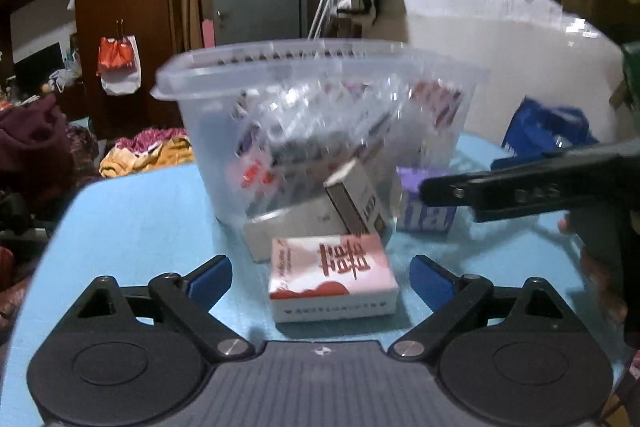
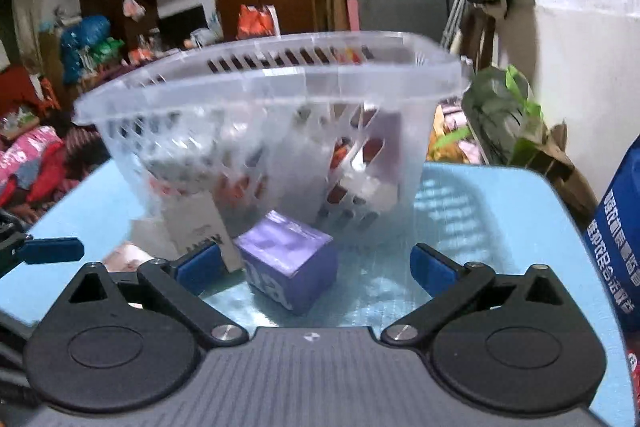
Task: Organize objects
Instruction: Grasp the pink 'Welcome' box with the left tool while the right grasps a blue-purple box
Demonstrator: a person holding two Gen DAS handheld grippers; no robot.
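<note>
Looking along the left claw (image 1: 322,277), its blue-padded fingers (image 1: 210,277) stand wide apart and empty, with a pink-and-white rectangular carton bearing red characters (image 1: 332,277) lying flat on the light blue counter (image 1: 132,223) between them, touched by neither pad. At twelve o'clock stands the clear slotted plastic basket (image 1: 320,67), already holding a jumble of small packets whose kinds are too blurred to name. A white carton with a brown edge (image 1: 354,199) leans tilted at the basket's foot; whether it is inside or outside the clear wall I cannot tell. At two o'clock a purple cardboard box (image 1: 426,211) sits on the counter, and the dark right claw reaches in just above it from three o'clock.

Seen from the right claw (image 2: 316,267), its own fingers are likewise spread and holding nothing. The purple box (image 2: 290,259) lies between them, nearer the left pad, still on the counter just in front of the basket (image 2: 260,87). A blue printed bag (image 2: 618,239) stands at three o'clock.

The sorting looks well advanced: most items are in the basket, while at least the pink carton and purple box remain outside, each lined up for a grasp.
</note>
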